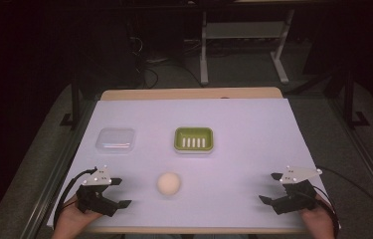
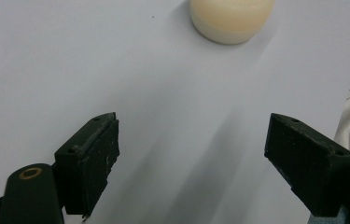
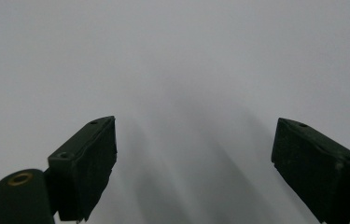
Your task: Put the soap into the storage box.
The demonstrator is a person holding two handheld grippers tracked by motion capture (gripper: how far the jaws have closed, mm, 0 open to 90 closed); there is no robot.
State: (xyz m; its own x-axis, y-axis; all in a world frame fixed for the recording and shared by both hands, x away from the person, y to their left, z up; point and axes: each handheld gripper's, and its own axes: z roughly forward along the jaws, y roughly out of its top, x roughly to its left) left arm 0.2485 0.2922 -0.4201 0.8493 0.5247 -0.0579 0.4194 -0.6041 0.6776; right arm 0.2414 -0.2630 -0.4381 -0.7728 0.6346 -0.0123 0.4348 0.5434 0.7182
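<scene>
Ball (image 1: 168, 183) lies on the white bench (image 1: 253, 149) just ahead of the left hand-held gripper (image 1: 117, 192), whose jaws gape wide and empty. Right hand-held gripper (image 1: 270, 187), well apart from it, also spread wide, empty.

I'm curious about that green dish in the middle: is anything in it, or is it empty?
Empty. The green dish shows its bare slotted floor in the high view, and the cream-coloured ball sits apart from it on the white table cover.
</scene>
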